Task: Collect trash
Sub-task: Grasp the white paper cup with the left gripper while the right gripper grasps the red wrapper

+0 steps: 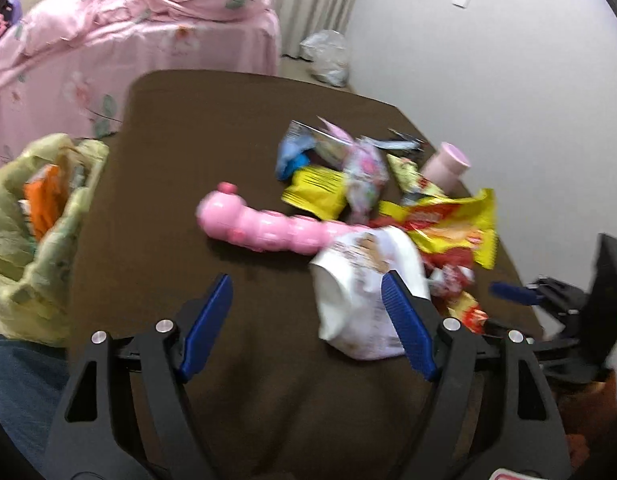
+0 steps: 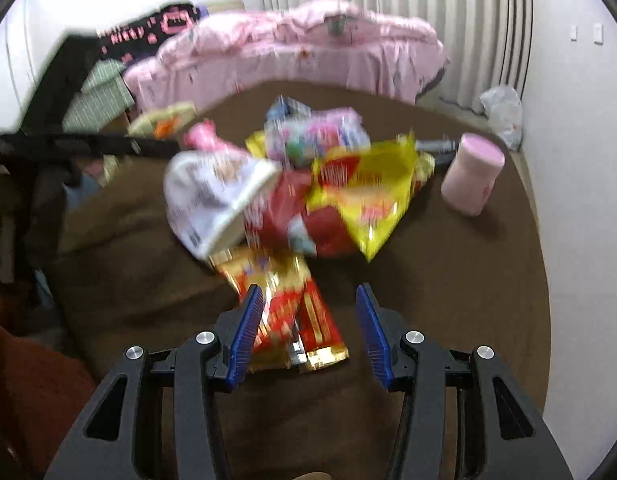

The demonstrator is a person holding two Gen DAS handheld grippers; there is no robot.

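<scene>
Left wrist view shows your left gripper (image 1: 308,312) with its blue fingers (image 1: 206,320) spread wide apart over the brown worktop (image 1: 180,152), nothing pressed between them. The right-hand finger overlaps the edge of a white crumpled wrapper (image 1: 356,280) in the picture, but you cannot tell whether it touches. Beyond that wrapper lies a pink caterpillar toy (image 1: 264,228), stretched across the cloth, with its tail end running into the heap of trash. The heap holds a yellow snack bag (image 1: 316,192), a yellow and red chip bag (image 1: 448,224), a blue wrapper (image 1: 292,156) and a pastel printed packet (image 1: 364,176), all touching or overlapping. A pink cylindrical cup (image 1: 448,164) stands at the far side of the heap, near the wall. At the worktop's left edge hangs a pale green bag (image 1: 36,224), open, with an orange packet (image 1: 46,196) inside. A bed (image 1: 148,40) with pink bedding sits behind.

Right wrist view shows your right gripper (image 2: 310,328) with fingers (image 2: 246,332) apart, straddling a red and gold wrapper (image 2: 308,320) that lies flat on the worktop; the left finger is just beside its edge and the pads do not squeeze it. Everything here is blurred. The heap lies just ahead, and the pink cup stands apart on the right.
</scene>
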